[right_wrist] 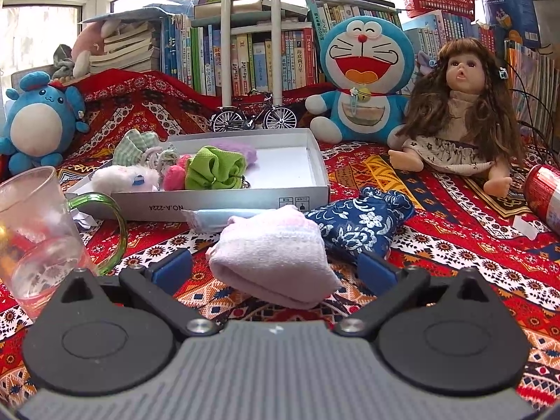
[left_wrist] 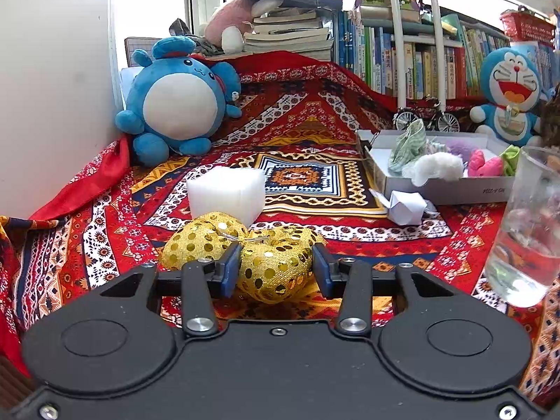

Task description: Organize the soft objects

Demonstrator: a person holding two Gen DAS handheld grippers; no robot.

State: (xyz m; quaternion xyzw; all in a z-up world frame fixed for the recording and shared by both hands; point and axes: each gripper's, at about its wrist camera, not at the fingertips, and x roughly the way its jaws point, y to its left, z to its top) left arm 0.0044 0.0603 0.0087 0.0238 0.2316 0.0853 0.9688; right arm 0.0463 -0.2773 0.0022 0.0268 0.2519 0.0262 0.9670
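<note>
Soft objects, left wrist view: gold sequined pouch (left_wrist: 245, 252) is lying on the patterned cloth (left_wrist: 315, 133) at lower centre, with a white foam block (left_wrist: 225, 194) touching it just behind.
Left gripper (left_wrist: 276, 266): its blue pads are sitting on either side of 1 lobe of the pouch; the left pad is pressing into the crease, while the right pad is at the fabric's edge and I cannot tell if it is touching, so this is a pinch being taken, not yet a firm one.
Reason for the grip: taking 1 lobe probably suits a limp pouch too wide for the jaws.
White box (left_wrist: 472, 190): sitting at right of the frame and collecting small soft things, likely the goal.
Writing here: print on the box wall is too blurred to read.
Soft objects, right wrist view: pink folded sock (right_wrist: 276, 259) is lying at centre between the pads, a blue floral pouch (right_wrist: 360, 224) just beside it.
Right gripper (right_wrist: 274, 266): spread wide, pads clear of the sock on both sides, seemingly waiting.
Box contents: green cloth (right_wrist: 213, 168) and white plush (right_wrist: 122, 178) are crowding the left end, leaving the right end free.
Writing here: box wall is showing "NO.A-222A" upside down; the book spines are too small to read.
</note>
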